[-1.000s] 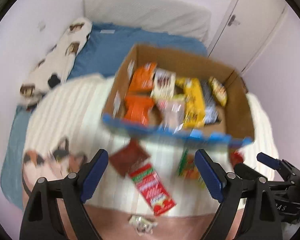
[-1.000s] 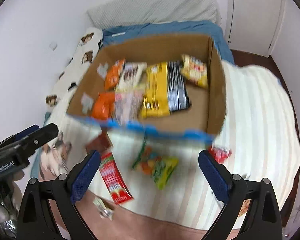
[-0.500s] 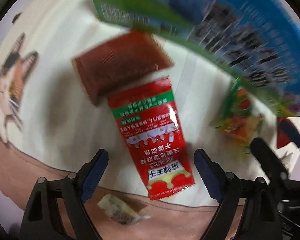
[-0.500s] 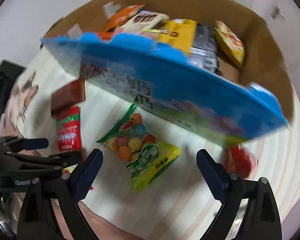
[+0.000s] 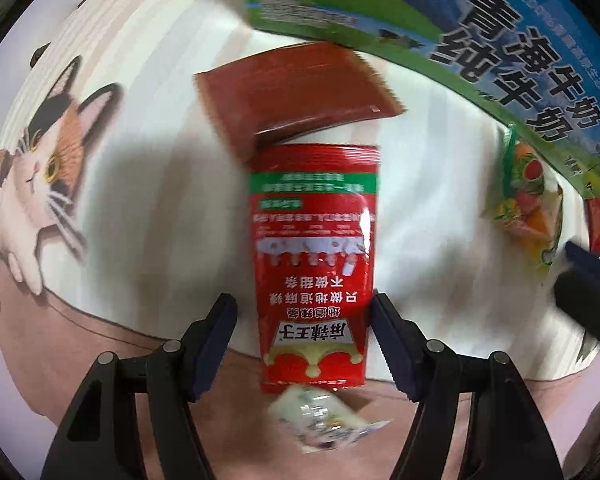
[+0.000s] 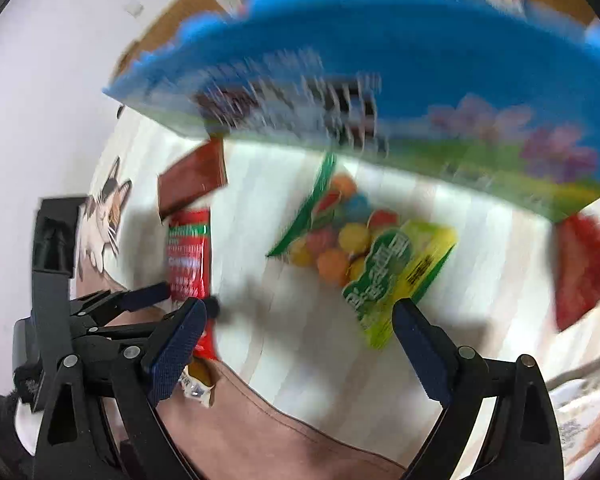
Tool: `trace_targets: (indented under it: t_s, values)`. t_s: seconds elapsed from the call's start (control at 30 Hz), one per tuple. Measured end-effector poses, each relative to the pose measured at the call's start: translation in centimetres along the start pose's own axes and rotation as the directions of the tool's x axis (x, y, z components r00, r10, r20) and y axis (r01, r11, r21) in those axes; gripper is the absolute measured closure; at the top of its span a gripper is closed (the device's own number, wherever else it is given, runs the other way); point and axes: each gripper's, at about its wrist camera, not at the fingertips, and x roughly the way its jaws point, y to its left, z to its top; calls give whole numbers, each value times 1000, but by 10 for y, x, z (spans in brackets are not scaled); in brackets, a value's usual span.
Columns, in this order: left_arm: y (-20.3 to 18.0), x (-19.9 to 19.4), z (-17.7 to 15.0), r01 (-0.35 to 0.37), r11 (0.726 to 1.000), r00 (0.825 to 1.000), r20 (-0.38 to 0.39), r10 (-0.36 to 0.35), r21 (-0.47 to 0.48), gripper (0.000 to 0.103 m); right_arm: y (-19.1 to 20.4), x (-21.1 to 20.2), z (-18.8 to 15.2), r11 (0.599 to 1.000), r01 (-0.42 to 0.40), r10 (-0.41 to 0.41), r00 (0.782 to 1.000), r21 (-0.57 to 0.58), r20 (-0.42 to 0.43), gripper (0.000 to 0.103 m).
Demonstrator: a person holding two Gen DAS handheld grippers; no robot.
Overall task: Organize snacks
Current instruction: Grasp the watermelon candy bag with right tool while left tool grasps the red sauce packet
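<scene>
A long red snack packet (image 5: 314, 264) lies flat on the striped blanket, its near end between the open jaws of my left gripper (image 5: 304, 320). The right pad touches its edge; the left pad stands just off it. A brown packet (image 5: 296, 92) lies beyond it against the blue-and-green cardboard box (image 5: 480, 28). My right gripper (image 6: 296, 340) is open and empty, low over a green-and-yellow bag of coloured candies (image 6: 364, 256). The red packet (image 6: 188, 256) and the left gripper (image 6: 148, 296) show at the left of the right wrist view.
A small pale wrapped snack (image 5: 320, 416) lies on the brown blanket border near my left gripper. A red packet (image 6: 584, 264) lies right of the candy bag, by the box corner. The box wall (image 6: 380, 72) stands close ahead. A cat print (image 5: 40, 168) marks the blanket at left.
Both grippers have dropped low and forward from above the box to the blanket. The left jaws have narrowed around the red packet. The right gripper has come close over the candy bag.
</scene>
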Motion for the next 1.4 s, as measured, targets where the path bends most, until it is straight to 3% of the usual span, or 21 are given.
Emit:
trace_targets:
  t_s: [0.07, 0.2, 0.33, 0.43, 0.53, 0.6, 0.63, 0.7, 0.83, 0.87, 0.9, 0.93, 0.97, 1.03, 1.13, 1.27, 1.4]
  values:
    - [4, 0, -2, -4, 1000, 1000, 4, 4, 3, 36, 8, -6, 4, 987, 125, -121, 992, -103, 42, 7]
    - [10, -3, 0, -5, 1000, 1000, 7, 5, 6, 36, 15, 7, 20, 941, 243, -228, 970, -235, 90, 7]
    - [10, -5, -4, -6, 1000, 1000, 11, 6, 5, 36, 9, 20, 27, 967, 164, -151, 985, -195, 82, 6]
    - [8, 0, -5, 0, 1000, 1000, 13, 0, 2, 36, 8, 18, 19, 993, 14, -9, 999, -114, 42, 6]
    - [12, -2, -8, 19, 1000, 1000, 12, -18, -15, 36, 19, 9, 10, 992, -111, 111, 994, -55, 1, 6]
    - [16, -2, -9, 24, 999, 1000, 14, -24, -24, 36, 32, 1, 9, 992, -73, 75, 997, -106, 14, 6]
    - [16, -1, -9, 26, 999, 1000, 16, -25, -26, 36, 40, 0, 11, 988, 11, -7, 1000, -156, 29, 6]
    - [14, -1, -9, 29, 999, 999, 20, -28, -29, 36, 53, 10, 18, 976, 91, -88, 996, -196, 25, 6]
    - [18, 0, -12, 32, 999, 999, 23, -32, -34, 36, 56, 42, 23, 982, 151, -157, 987, -111, -46, 7]
    - [19, 1, -12, 34, 999, 999, 21, -33, -36, 36, 57, 54, 23, 979, 175, -182, 981, -103, -63, 10]
    - [20, 1, -12, 34, 999, 999, 18, -33, -34, 36, 56, 63, 21, 971, 220, -228, 970, -96, -87, 27]
    - [20, 1, -10, 33, 999, 999, 17, -33, -32, 36, 54, 68, 17, 967, 242, -249, 963, -80, -104, 35]
    - [21, 1, -11, 32, 999, 999, 17, -32, -25, 36, 52, 68, 14, 963, 262, -267, 959, -62, -95, 37]
    - [20, -2, -12, 18, 1000, 999, 26, -18, -3, 36, 47, 63, 5, 962, 271, -272, 958, -26, -92, 44]
    - [18, -9, -13, 29, 999, 999, 27, -30, 22, 36, 38, 55, -11, 968, 250, -245, 962, 24, -121, 45]
    - [32, -12, -13, 97, 995, 995, -1, -97, 5, 36, 24, 45, -39, 973, 195, -175, 973, 124, -153, 44]
    - [44, -9, -5, 122, 992, 992, -13, -123, -9, 36, 17, 47, -50, 965, 147, -114, 981, 217, -158, 38]
